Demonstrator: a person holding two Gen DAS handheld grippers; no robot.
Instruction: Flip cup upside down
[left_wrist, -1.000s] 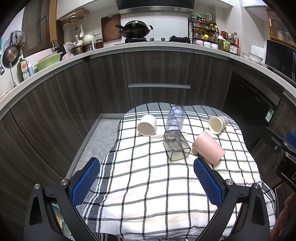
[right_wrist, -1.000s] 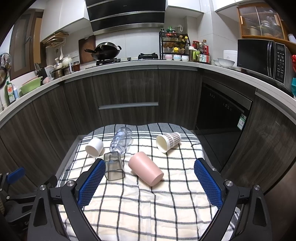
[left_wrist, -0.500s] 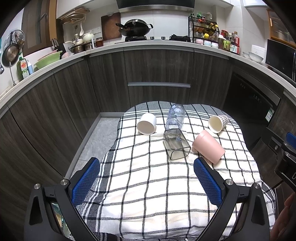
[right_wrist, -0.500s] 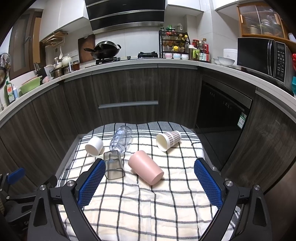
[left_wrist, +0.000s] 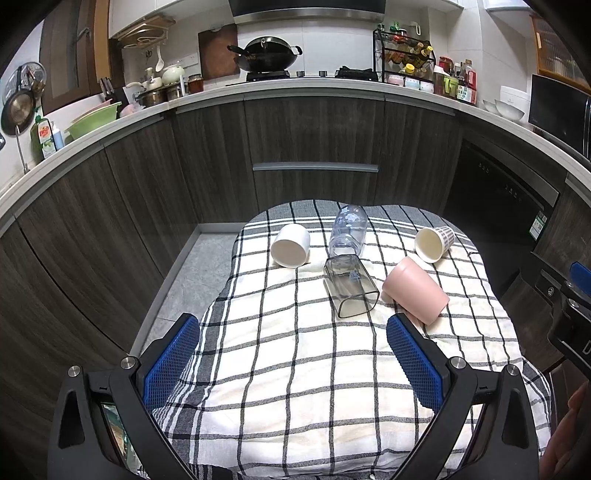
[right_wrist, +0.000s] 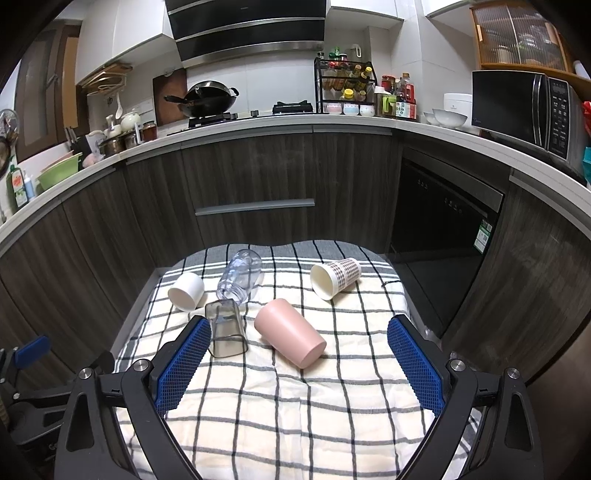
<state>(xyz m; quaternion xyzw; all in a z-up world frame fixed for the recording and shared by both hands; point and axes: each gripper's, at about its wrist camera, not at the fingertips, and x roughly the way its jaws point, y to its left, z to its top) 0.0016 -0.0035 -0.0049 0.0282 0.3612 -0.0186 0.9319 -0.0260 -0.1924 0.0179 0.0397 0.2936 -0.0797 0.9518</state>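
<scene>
Several cups lie on their sides on a checked cloth (left_wrist: 295, 369): a white cup (left_wrist: 290, 245) (right_wrist: 186, 291), a clear round cup (left_wrist: 348, 230) (right_wrist: 240, 275), a smoky square glass (left_wrist: 351, 286) (right_wrist: 224, 328), a pink cup (left_wrist: 415, 290) (right_wrist: 290, 332) and a patterned paper cup (left_wrist: 434, 243) (right_wrist: 334, 277). My left gripper (left_wrist: 293, 360) is open and empty, short of the cups. My right gripper (right_wrist: 299, 363) is open and empty, with the pink cup just beyond its fingertips.
The cloth covers a small table (right_wrist: 399, 295) in front of dark kitchen cabinets (left_wrist: 314, 147). The floor (left_wrist: 192, 273) drops off at the left. A dishwasher (right_wrist: 443, 206) stands at the right. The counter holds a wok (right_wrist: 208, 98) and a microwave (right_wrist: 524, 107).
</scene>
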